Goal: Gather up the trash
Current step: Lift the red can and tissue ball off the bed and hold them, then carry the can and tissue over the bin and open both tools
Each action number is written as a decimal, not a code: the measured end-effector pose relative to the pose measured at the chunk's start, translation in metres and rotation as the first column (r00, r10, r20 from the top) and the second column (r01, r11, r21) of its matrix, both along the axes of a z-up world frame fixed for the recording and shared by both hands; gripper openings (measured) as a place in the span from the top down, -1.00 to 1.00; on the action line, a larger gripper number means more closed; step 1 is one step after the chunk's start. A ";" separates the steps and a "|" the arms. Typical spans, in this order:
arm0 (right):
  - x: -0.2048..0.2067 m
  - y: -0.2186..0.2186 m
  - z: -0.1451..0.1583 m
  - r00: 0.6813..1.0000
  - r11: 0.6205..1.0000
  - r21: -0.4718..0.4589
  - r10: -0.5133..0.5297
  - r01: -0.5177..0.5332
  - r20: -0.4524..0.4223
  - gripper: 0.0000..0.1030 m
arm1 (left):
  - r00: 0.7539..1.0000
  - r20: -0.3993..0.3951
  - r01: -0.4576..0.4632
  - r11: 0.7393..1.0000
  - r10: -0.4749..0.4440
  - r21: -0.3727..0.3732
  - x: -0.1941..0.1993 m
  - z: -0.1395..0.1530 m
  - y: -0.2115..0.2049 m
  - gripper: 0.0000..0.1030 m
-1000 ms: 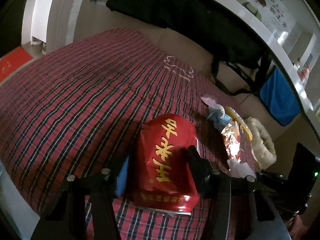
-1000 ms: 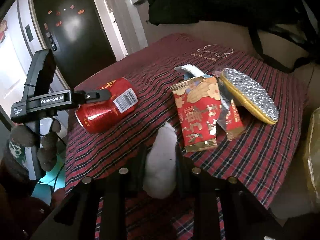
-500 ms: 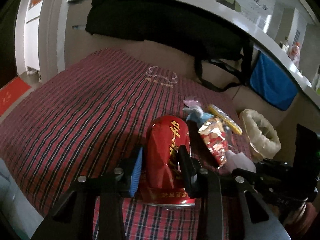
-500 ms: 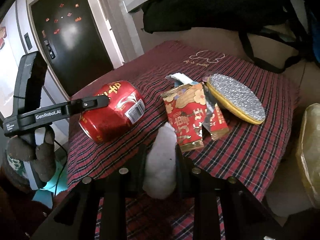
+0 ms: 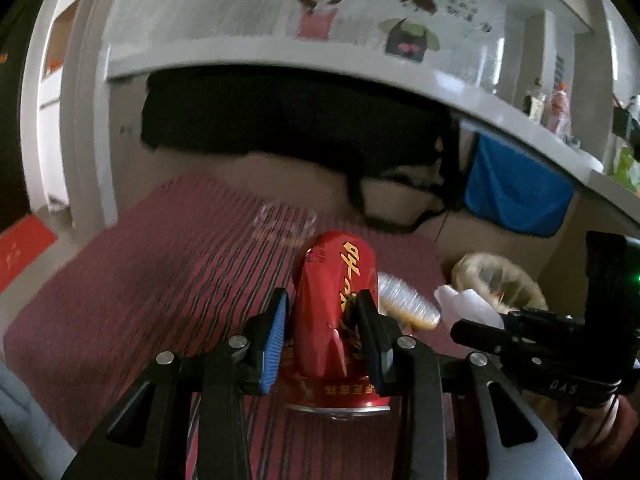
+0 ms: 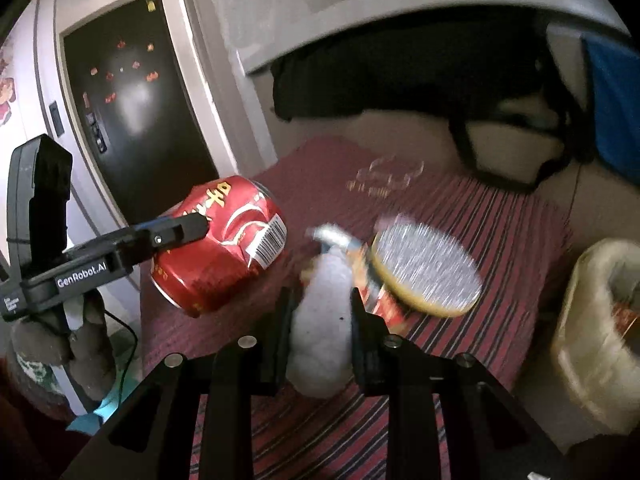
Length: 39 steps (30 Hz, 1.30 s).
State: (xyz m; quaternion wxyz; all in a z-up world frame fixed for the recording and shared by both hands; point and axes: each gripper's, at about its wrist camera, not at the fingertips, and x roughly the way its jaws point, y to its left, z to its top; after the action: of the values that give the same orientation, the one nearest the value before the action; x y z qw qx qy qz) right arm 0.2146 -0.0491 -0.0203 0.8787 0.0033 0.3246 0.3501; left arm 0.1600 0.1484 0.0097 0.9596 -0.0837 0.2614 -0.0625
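Note:
My left gripper (image 5: 322, 316) is shut on a dented red drink can (image 5: 334, 320) with gold characters and holds it lifted above the red plaid cloth (image 5: 160, 272). The can (image 6: 224, 248) also shows at the left of the right wrist view, clamped in the left gripper (image 6: 188, 228). My right gripper (image 6: 320, 300) is shut on a crumpled white tissue (image 6: 322, 324). Behind the tissue lie a red snack wrapper (image 6: 384, 304) and a gold-edged silver foil piece (image 6: 424, 270). A bin lined with a pale plastic bag (image 6: 600, 332) stands at the right, also in the left wrist view (image 5: 496, 284).
A black bag (image 6: 400, 76) hangs under a white shelf behind the cloth. A blue cloth (image 5: 516, 196) hangs at the right. A dark door (image 6: 132, 112) is at the left. The right gripper's body (image 5: 560, 344) is close beside the can.
The left gripper has closed tighter on the can, denting it, and raised it off the cloth. The right gripper has risen with the tissue. Both views have tilted upward.

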 end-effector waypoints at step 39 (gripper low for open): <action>0.073 -0.305 0.029 0.823 0.829 0.053 -0.559 0.557 0.099 0.54 | 0.935 0.031 0.355 0.933 -0.353 -0.067 0.159 -0.017 -0.300 0.32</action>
State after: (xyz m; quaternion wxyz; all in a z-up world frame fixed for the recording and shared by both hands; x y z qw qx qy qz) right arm 0.2874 -0.3545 0.0090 0.9591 0.0883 0.2566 0.0812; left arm 0.3194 -0.1512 -0.0073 0.9314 -0.0688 0.2609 -0.2444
